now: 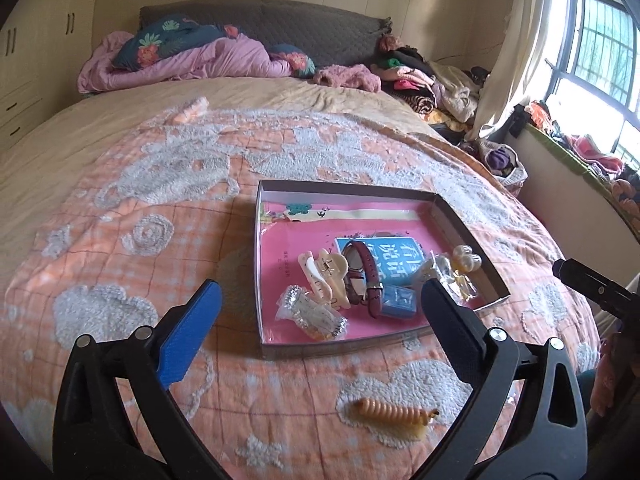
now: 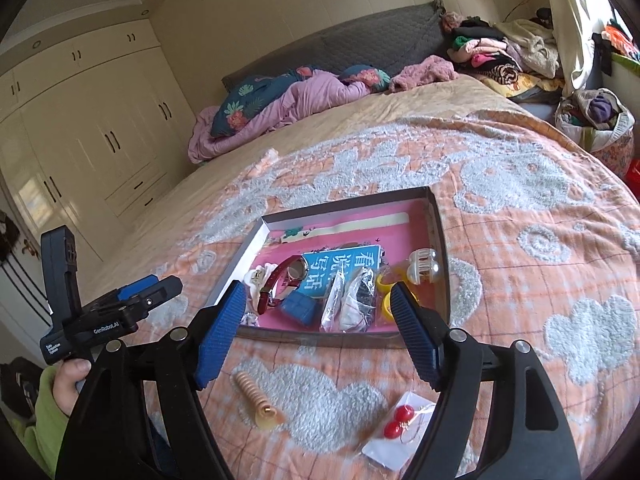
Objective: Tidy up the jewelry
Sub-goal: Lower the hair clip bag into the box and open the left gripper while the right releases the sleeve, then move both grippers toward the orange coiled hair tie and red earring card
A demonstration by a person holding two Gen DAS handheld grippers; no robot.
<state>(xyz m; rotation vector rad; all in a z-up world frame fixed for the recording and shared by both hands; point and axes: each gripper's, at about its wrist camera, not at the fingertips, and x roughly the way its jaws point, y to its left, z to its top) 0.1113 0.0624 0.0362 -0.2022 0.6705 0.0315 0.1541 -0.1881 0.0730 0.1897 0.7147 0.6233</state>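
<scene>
Both tools tilt down toward the shallow pink-lined cardboard box (image 1: 472, 240) on the bed. The left tool (image 1: 320, 300) gapes wide, empty. The right tool (image 2: 318, 300) is fairly wide, holding nothing.

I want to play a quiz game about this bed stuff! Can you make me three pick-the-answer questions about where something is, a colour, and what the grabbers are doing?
1. Where is the watch?
A. in the box
B. on the pillow
C. on the floor

2. What colour are the earrings in the small bag?
A. green
B. red
C. black

3. What is in the right gripper?
A. the watch
B. the earrings
C. nothing

Answers:
1 A, it lies inside the box.
2 B, two red balls show.
3 C, its open jaws hold nothing.
</scene>
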